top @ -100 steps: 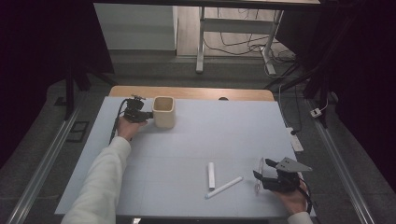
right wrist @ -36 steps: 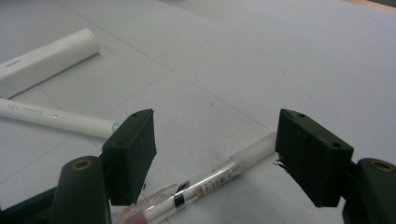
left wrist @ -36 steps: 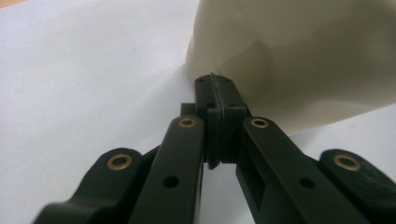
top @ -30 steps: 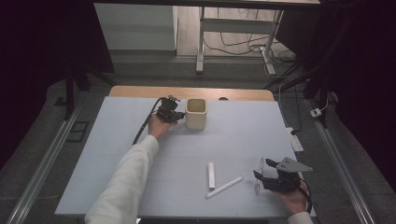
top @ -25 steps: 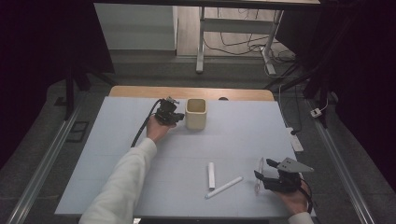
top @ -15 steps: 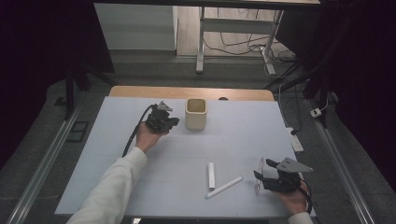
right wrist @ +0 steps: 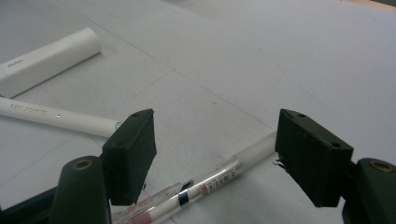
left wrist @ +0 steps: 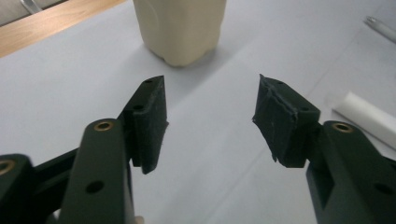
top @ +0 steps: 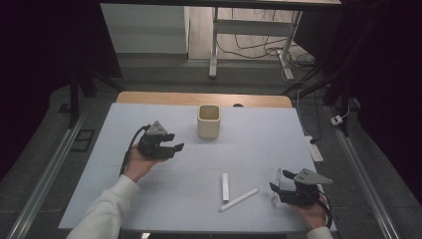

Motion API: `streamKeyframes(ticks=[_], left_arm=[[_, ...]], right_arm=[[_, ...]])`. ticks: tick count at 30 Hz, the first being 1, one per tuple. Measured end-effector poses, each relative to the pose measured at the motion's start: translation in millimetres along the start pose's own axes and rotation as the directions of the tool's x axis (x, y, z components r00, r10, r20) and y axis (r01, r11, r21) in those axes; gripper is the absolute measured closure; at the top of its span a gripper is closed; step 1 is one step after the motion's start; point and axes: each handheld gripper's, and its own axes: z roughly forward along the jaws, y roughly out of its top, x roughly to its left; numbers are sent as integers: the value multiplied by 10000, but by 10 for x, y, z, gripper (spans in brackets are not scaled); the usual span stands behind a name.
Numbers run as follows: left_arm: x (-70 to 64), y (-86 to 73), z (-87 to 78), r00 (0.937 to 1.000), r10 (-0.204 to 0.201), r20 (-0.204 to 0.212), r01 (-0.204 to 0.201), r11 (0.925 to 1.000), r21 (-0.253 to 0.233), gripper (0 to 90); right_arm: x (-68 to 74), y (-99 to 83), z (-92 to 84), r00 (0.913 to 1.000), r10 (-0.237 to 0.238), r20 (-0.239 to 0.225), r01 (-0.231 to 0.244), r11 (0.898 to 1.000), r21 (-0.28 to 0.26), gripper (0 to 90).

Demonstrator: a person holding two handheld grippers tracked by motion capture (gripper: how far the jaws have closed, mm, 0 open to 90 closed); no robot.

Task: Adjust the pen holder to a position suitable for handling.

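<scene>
Pale blue desk (top: 149, 209) holds a clear pen (right wrist: 224, 175) at four o'clock, lying between the released fingers of the right gripper (top: 279, 190); it looks light, stiff and slippery, so pinch its middle, while the left gripper (top: 171, 144), just opened, holds nothing.

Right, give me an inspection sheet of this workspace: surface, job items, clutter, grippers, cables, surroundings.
Surface: pale blue mat on a wooden table, flat.
Job's things: cream cup upright near the far edge; short white tube, long white marker and clear pen lying near the front right.
Clutter: nothing seen.
Grippers: left gripper open, its fingers just spread, nothing between them, apart from the cup; right gripper open, straddling the clear pen without pressing it.
Cables: black cable trails from the left gripper; loose wires on the floor beyond.
Surroundings: dim room, metal frame legs behind the table.
</scene>
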Motion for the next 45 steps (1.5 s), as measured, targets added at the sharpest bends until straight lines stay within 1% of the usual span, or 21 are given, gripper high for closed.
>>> streamKeyframes(ticks=[3, 7, 11, 16, 18, 24, 27, 30, 35, 38, 45], left_arm=[[-51, -82, -84, 9999, 135, -93, -134, 9999, 41, 406], [-118, -225, -190, 9992, 281, -283, -280, 9996, 40, 397], [-175, -366, -276, 9988, 397, -279, -396, 9992, 27, 393], [-208, -539, -357, 9988, 387, -316, -384, 9992, 99, 388], [-211, -595, -385, 9991, 269, -329, -267, 9996, 66, 387], [-213, -767, -460, 9991, 162, -392, -157, 9998, 119, 380], [-223, -843, -501, 9987, 201, -472, -193, 9997, 172, 373], [-225, -892, -524, 9979, 304, -572, -292, 9993, 230, 372], [-214, -930, -497, 9977, 284, -616, -264, 9991, 327, 372], [-216, -938, -481, 9965, 481, -688, -450, 9979, 460, 371], [-193, -958, -478, 9963, 429, -742, -401, 9984, 388, 371]], right_arm=[[6, 3, -3, 10000, -3, 1, 3, 10000, -22, 288], [12, -2, -2, 10000, -16, 25, 16, 10000, 4, 288], [20, -6, -12, 10000, -32, 69, 31, 10000, 43, 288], [17, -12, -21, 10000, -7, 61, 6, 10000, 32, 288], [17, -18, -7, 10000, 11, 49, -11, 10000, 70, 288], [23, -16, -3, 10000, -37, 57, 37, 9999, 129, 288], [22, -17, 2, 9999, -81, 93, 79, 9999, 134, 288], [21, -20, 8, 9998, -141, 104, 139, 9997, 194, 288], [12, -18, 2, 9998, -154, 126, 152, 9997, 168, 288], [8, -23, 0, 9996, -205, 179, 202, 9996, 176, 288], [5, -23, 11, 9992, -267, 303, 261, 9994, 206, 286]])
